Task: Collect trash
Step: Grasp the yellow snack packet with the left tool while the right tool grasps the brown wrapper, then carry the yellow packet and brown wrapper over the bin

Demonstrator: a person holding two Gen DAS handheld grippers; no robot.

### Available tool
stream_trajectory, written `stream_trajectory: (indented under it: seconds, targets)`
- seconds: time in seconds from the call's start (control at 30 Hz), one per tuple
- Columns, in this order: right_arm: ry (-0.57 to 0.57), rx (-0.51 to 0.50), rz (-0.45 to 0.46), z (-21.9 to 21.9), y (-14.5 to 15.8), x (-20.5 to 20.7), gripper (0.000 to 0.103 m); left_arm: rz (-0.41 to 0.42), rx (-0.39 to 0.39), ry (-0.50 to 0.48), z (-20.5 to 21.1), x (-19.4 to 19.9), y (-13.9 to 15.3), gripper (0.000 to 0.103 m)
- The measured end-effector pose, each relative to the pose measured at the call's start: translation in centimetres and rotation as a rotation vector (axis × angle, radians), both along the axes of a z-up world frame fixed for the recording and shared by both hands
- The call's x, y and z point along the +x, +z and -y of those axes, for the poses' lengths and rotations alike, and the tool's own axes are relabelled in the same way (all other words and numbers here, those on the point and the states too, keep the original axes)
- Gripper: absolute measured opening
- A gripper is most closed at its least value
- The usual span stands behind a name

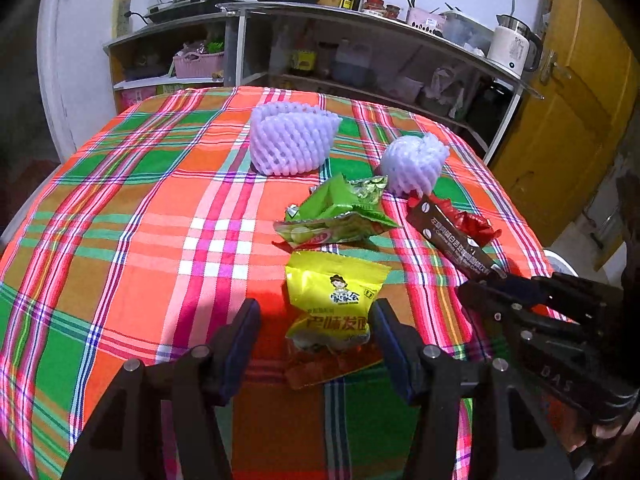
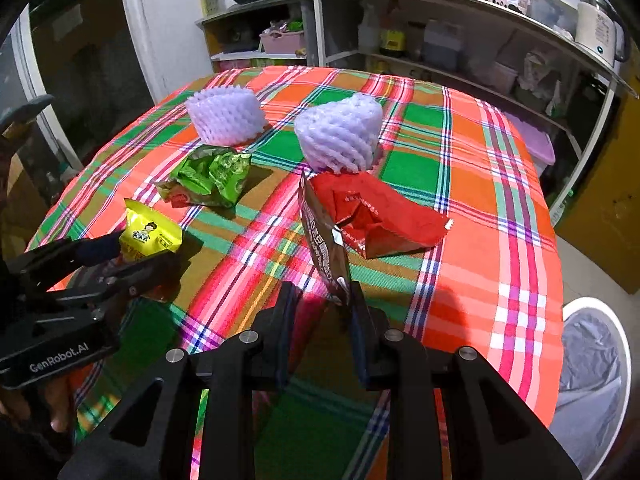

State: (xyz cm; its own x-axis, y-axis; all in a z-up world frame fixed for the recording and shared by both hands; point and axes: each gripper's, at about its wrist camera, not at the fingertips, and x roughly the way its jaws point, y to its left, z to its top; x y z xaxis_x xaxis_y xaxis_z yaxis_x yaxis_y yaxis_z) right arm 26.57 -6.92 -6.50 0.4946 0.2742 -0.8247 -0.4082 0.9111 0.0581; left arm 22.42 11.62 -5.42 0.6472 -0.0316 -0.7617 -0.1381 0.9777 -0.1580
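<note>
Left tool [image 1: 314, 334] spread, yellow snack packet [image 1: 334, 300] lying between its fingers on desk [image 1: 120, 240], not yet pinched. Right tool [image 2: 322, 300] narrowly spread, brown wrapper [image 2: 320, 236] standing between fingertips; pinch unclear. Both look light, thin, crinkly, slippery foil; best taken at flat sealed edge. Brown wrapper's long axis runs away from right tool toward white foam net [image 2: 340, 136]. Bin [image 2: 596, 364] just right of right tool.

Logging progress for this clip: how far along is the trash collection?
Nothing looks binned yet. In hand: the left gripper straddles the yellow packet, jaws open; the right gripper has the dark wrapper between its fingers, grip unclear. Left on the tablecloth: green packet, red wrapper, two foam nets.
</note>
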Motion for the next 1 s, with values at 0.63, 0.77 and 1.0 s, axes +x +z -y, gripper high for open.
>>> stream_trajectory:
  seconds: [0.63, 0.77, 1.0]
  targets:
    - [-0.004, 0.095, 0.019, 1.4, 0.8, -1.4, 0.008, 0.015, -0.031, 0.024, -1.0, -1.3, 0.2, 0.029]
    - [0.000, 0.113, 0.038, 2.3, 1.6, -3.0, 0.008, 0.034, -0.053, 0.010, -0.5, -2.5, 0.6, 0.028]
    - [-0.051, 0.153, 0.064, 5.1, 2.9, -5.8, 0.008, 0.066, -0.062, -0.037, 2.0, -4.4, 2.0, 0.028]
